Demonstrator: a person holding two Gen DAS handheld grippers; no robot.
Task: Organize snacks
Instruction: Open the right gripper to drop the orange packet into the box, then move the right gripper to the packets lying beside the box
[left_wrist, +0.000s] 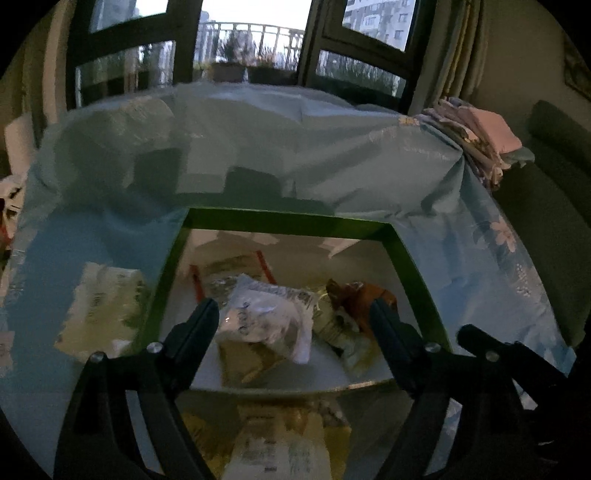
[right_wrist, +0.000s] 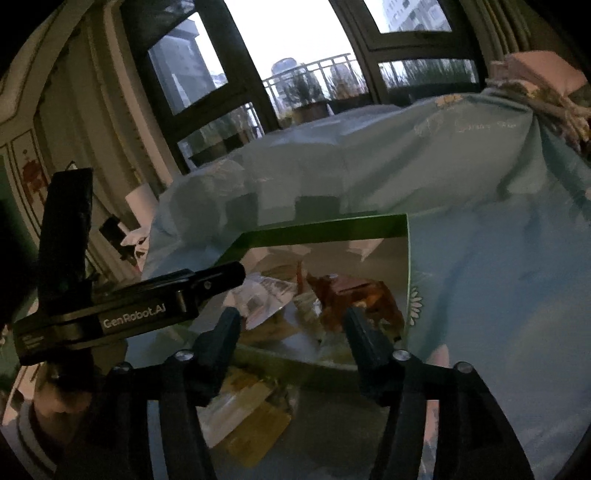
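Observation:
A green-rimmed box (left_wrist: 280, 218) sits on a light blue floral cloth and holds several snack packets: a white packet (left_wrist: 266, 317), a brown-orange packet (left_wrist: 364, 295) and yellowish ones. My left gripper (left_wrist: 295, 314) is open, its fingers spread over the box above the white packet. My right gripper (right_wrist: 291, 321) is open and empty, over the box's near edge (right_wrist: 288, 356), close to the brown-orange packet (right_wrist: 354, 299). A yellow packet (left_wrist: 284, 443) lies on the cloth just in front of the box; it also shows in the right wrist view (right_wrist: 247, 413). The left gripper's body (right_wrist: 129, 306) crosses the right view.
Another pale yellow packet (left_wrist: 99, 314) lies on the cloth left of the box. Folded pink and patterned fabrics (left_wrist: 476, 136) are stacked at the far right of the covered surface. A dark sofa (left_wrist: 546, 206) stands to the right. Windows and a balcony lie behind.

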